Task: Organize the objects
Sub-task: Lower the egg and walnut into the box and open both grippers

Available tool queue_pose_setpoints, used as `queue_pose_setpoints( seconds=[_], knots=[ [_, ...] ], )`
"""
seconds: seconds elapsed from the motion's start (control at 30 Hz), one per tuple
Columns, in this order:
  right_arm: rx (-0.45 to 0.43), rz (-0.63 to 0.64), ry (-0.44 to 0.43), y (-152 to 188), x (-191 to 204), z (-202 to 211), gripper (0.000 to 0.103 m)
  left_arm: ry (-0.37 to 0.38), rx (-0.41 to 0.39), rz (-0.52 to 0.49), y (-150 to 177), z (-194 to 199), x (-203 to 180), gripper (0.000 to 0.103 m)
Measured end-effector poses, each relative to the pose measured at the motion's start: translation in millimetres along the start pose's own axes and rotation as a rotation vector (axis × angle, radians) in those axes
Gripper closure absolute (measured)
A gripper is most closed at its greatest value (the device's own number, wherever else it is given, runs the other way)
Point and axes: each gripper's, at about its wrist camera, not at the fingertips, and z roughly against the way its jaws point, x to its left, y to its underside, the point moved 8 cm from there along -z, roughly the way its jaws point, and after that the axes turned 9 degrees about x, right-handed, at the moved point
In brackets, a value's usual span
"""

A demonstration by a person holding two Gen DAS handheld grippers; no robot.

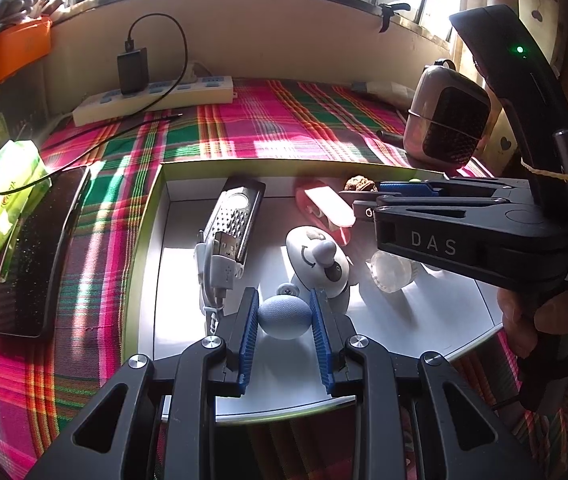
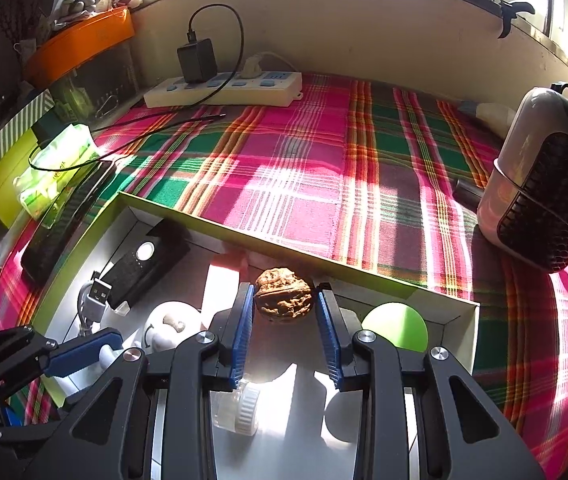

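Left hand-held gripper (image 1: 284, 320) brackets grey ball (image 1: 284, 317); right hand-held gripper (image 2: 284, 300) spread around walnut (image 2: 283, 295).

Plaid cloth (image 2: 304, 168) fills mid-frame. White power strip (image 2: 224, 90) upper centre, black charger (image 2: 197, 60) plugged in. Small heater, maybe a speaker (image 2: 544, 196), right edge. Green tissue pack (image 2: 54, 164) and dark phone-like slab (image 1: 40, 252) at left; orange tray (image 2: 84, 44) upper left.

The shallow white cardboard box (image 1: 404, 328) is crowded in the frame's centre: a black perforated device (image 1: 240, 210), white toy figure (image 1: 318, 258) and clear plastic bottle (image 1: 390, 270) block passage. Open plaid cloth (image 2: 304, 168) fills the upper middle.
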Motion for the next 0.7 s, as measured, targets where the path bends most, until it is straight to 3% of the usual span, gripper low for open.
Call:
queue_pose_setpoints(
  seconds=[0.7],
  knots=[
    [0.004,-0.006,0.012,1.0,0.3,0.3,0.069,-0.009,0.011,-0.003,1.0,-1.3,1.0,0.078]
  ],
)
